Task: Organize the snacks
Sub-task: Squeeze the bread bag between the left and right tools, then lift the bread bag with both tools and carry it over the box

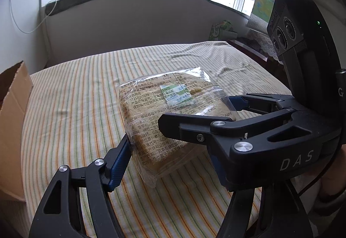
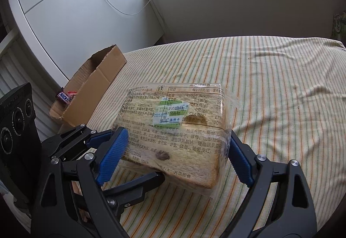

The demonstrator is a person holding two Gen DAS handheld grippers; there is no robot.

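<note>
Bread pack point(image 1: 173, 112): clear wrapper, centre of frame, on striped cloth point(image 1: 75, 108).
Left gripper point(image 1: 170, 158): 1 blue pad touches pack's lower left edge.
Right gripper point(image 1: 192, 111): enters from right, fingers flank the pack.
Cardboard box point(image 1: 13, 112): left edge.

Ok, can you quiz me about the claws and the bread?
1. True or false: the bread is inside the cardboard box.
2. What lies in the box? A) a chocolate bar B) a banana C) a cup
3. Fill the gap: the right claw has its blue pads on two sides of the ____.

Key: 1 false, it is out over the striped cloth; 2 A; 3 bread.
</note>
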